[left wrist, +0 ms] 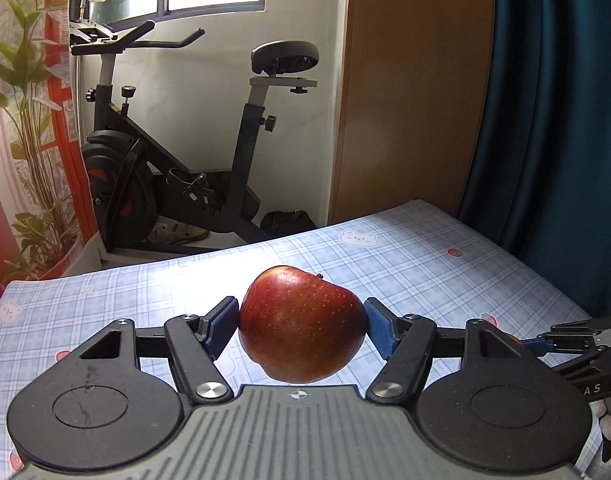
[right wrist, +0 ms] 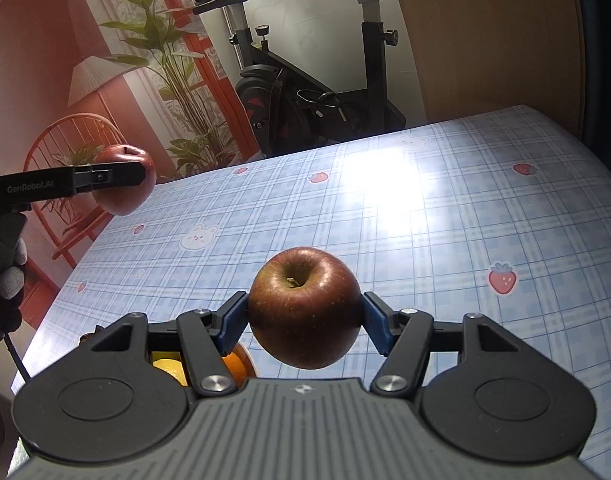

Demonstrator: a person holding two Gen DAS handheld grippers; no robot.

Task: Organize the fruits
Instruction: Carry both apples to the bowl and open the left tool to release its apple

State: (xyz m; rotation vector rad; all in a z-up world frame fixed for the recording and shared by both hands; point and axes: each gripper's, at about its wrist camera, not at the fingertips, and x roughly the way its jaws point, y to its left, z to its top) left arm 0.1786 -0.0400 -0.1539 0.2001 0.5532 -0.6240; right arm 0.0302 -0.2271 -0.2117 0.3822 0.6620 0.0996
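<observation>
Left tongs clamped and raised, right tongs clamped, tilted downward

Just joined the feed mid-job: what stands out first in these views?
A red apple clamped in the left hand-held gripper, lifted clear of the checked tablecloth. A darker apple, stem up, is pinched in the right hand-held gripper. Behind the table stands an exercise bike.

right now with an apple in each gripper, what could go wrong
1. Each red apple is pinched only at its round sides by small blue pads, well above the tablecloth; either could slip and bruise.
2. An orange and a yellow fruit lie hidden beneath the right gripper; lowering blind might knock them.
</observation>
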